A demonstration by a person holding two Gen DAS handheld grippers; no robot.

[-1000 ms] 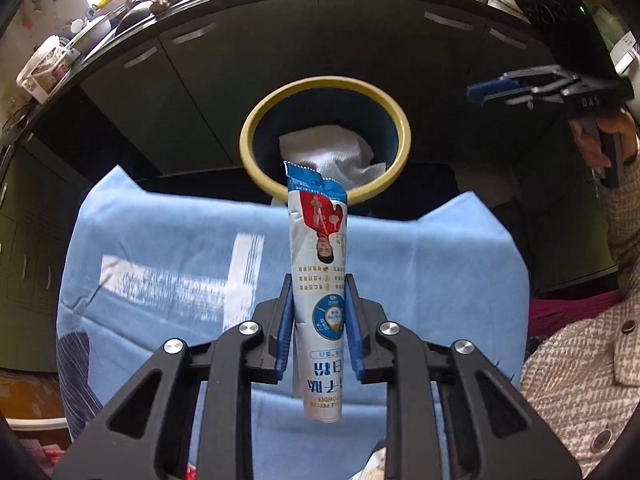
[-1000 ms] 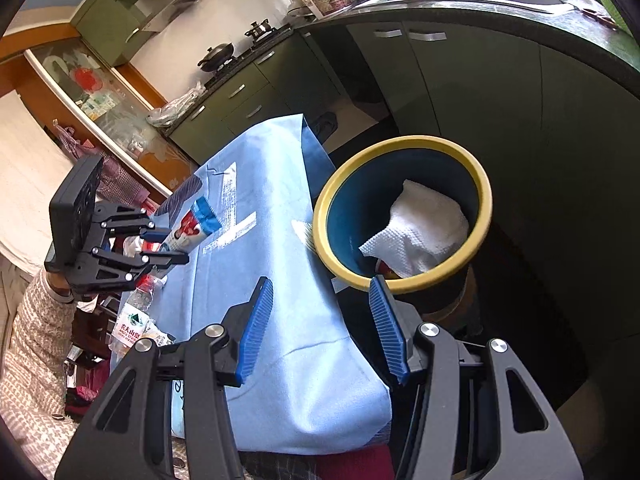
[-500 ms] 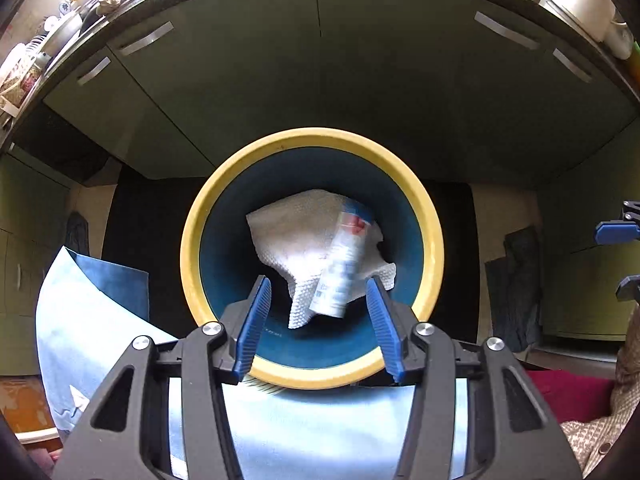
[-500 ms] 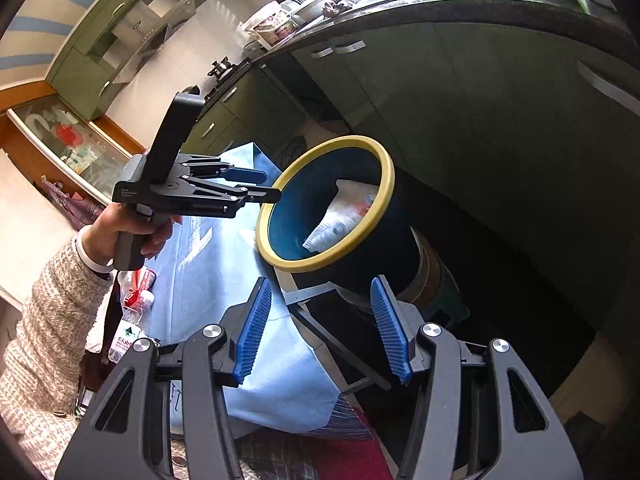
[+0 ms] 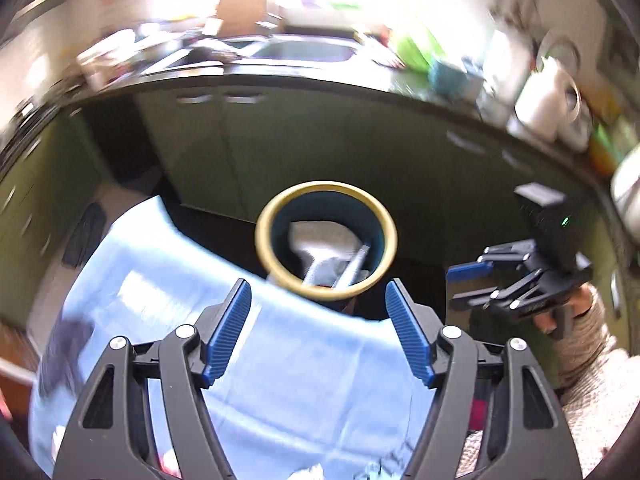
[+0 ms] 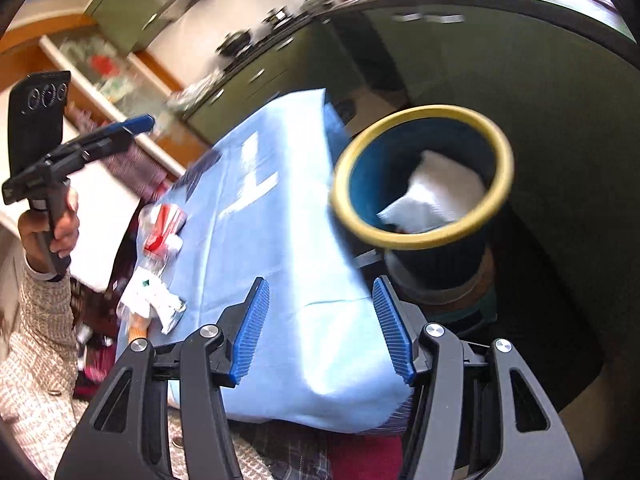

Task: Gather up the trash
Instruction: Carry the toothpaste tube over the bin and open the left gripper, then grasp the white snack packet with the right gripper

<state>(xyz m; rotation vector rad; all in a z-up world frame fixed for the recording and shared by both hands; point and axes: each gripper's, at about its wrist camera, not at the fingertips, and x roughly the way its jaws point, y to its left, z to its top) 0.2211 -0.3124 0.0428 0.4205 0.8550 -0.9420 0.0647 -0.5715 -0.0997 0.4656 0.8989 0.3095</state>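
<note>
A second ago the left gripper (image 5: pixel 318 334) pinched an upright printed sachet above the blue cloth; now its jaws are opening with nothing between them, and the sachet (image 5: pixel 355 267) lies slanted inside the yellow-rimmed bin (image 5: pixel 280 276), leaning across the white paper towel (image 5: pixel 320 240) already there. The left wrist view has pulled back from the bin mouth that filled it half a second ago, so the bin sits smaller beyond the far edge of the blue cloth (image 5: pixel 300 380). The right gripper (image 6: pixel 322 330) hangs over the cloth's near corner with its jaws apart and empty, about as before. The left wrist view alone shows the sachet in the bin, and the right gripper held in a hand (image 5: pixel 568 312) at its right edge. The right wrist view hides the sachet behind the bin wall, showing only the towel, but it reveals more trash on the cloth's left side: a red-and-white wrapper (image 6: pixel 162 226) and a white-and-green packet (image 6: pixel 154 298). Motion blur leaves the sachet a pale strip, its print unreadable.
</note>
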